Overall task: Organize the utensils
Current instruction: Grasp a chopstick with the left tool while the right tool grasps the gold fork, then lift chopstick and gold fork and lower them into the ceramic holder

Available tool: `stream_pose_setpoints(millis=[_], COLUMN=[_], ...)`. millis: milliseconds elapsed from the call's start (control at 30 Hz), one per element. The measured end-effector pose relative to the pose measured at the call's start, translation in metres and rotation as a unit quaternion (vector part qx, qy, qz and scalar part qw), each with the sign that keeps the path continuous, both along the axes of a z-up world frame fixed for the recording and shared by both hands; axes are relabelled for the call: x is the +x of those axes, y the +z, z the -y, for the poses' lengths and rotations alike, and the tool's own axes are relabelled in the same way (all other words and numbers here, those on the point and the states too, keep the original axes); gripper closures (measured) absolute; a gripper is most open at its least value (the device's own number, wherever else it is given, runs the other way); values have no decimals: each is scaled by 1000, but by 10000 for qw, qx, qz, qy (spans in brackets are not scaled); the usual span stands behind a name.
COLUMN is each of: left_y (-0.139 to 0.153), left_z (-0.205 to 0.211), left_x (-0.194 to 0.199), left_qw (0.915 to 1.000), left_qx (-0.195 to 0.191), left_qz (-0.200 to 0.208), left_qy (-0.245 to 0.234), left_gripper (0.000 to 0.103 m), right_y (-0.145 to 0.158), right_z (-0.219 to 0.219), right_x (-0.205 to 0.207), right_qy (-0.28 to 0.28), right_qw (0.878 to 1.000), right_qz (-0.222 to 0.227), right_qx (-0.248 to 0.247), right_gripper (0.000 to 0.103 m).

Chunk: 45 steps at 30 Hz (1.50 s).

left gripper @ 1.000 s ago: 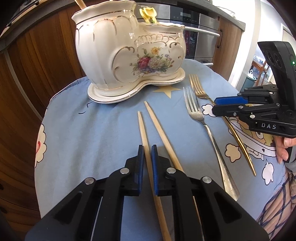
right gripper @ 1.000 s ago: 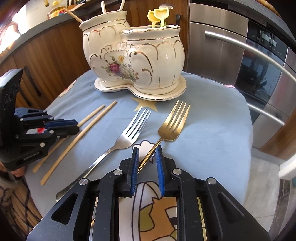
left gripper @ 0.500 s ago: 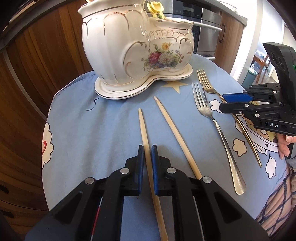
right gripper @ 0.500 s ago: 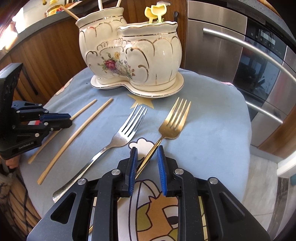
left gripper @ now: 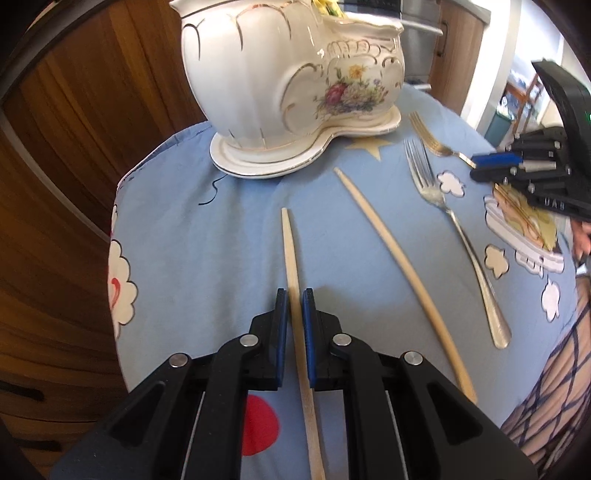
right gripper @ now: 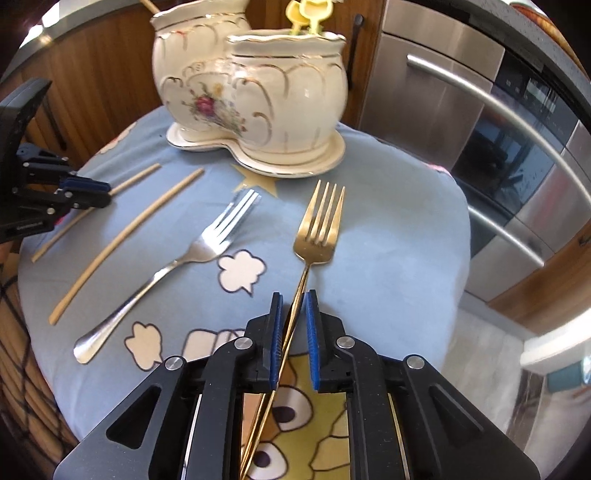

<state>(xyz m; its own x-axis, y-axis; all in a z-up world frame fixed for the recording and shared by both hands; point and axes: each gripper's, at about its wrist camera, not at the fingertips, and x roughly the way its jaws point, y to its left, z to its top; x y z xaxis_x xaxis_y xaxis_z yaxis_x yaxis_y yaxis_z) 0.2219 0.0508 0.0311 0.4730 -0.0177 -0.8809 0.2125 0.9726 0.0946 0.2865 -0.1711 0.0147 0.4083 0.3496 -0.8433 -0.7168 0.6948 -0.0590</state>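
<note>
A white, gold-trimmed ceramic holder (left gripper: 277, 92) (right gripper: 288, 103) stands at the back of the blue cloth. My left gripper (left gripper: 294, 297) (right gripper: 107, 194) is shut on a wooden chopstick (left gripper: 290, 251) (right gripper: 136, 179) whose tip points at the holder. A second chopstick (left gripper: 388, 251) (right gripper: 140, 221) and a silver fork (left gripper: 443, 206) (right gripper: 207, 247) lie loose between the grippers. My right gripper (right gripper: 293, 299) (left gripper: 474, 161) is closing over the thin handle of the gold fork (right gripper: 317, 232) (left gripper: 432, 142). That handle runs slantwise between the jaws with a gap still showing beside it.
The blue cartoon cloth (left gripper: 221, 240) covers a small round table with edges close on every side. Wooden cabinets (left gripper: 74, 147) stand behind on the left, a steel oven (right gripper: 480, 147) on the right. Yellow utensils (right gripper: 306, 14) poke out of the holder. A plaid sleeve (left gripper: 554, 387) is near.
The left gripper has carried its chopstick toward the holder, away from the second chopstick. The right jaws have narrowed around the gold fork's handle, and that view has rolled slightly.
</note>
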Motion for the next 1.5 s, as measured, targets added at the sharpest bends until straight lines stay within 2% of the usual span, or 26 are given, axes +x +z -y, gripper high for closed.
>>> stream_pose_setpoints(millis=[133, 367, 533, 667, 767, 867, 1067, 1200, 1400, 1500], left_y=[1, 4, 5, 4, 4, 4, 31, 47, 68, 82], left_z=[0, -7, -11, -21, -33, -46, -74, -92, -102, -97], left_x=[3, 12, 17, 17, 17, 11, -6, -16, -24, -27], left_qw=[9992, 9964, 9943, 9952, 9968, 9972, 9914, 9810, 9590, 9494], left_qx=[231, 134, -9, -172, -355, -627, -1131, -1390, -1843, -1897], left_qz=[-242, -737, -966, -903, -697, -413, 389, 1001, 1858, 2238], left_qy=[-201, -392, -452, -341, -160, 6, 537, 907, 1091, 1124], left_gripper=[93, 91, 90, 91, 97, 97, 97, 97, 97, 97], right_y=[0, 0, 0, 2, 8, 16, 34, 48, 71, 80], right_z=[-2, -14, -14, -3, 11, 23, 32, 38, 46, 50], right_x=[6, 11, 6, 6, 11, 13, 10, 10, 7, 8], right_qy=[-43, -37, -24, -220, -389, -502, -577, -571, -670, -691], right_qw=[9997, 9981, 9986, 9995, 9991, 9972, 9933, 9880, 9751, 9700], right_qz=[-89, -149, -55, -24, -67, -75, 102, 262, 630, 782], right_qx=[-236, -604, -526, -243, 157, 545, 995, 1414, 2016, 2195], right_gripper=[90, 89, 92, 95, 97, 97, 97, 97, 97, 97])
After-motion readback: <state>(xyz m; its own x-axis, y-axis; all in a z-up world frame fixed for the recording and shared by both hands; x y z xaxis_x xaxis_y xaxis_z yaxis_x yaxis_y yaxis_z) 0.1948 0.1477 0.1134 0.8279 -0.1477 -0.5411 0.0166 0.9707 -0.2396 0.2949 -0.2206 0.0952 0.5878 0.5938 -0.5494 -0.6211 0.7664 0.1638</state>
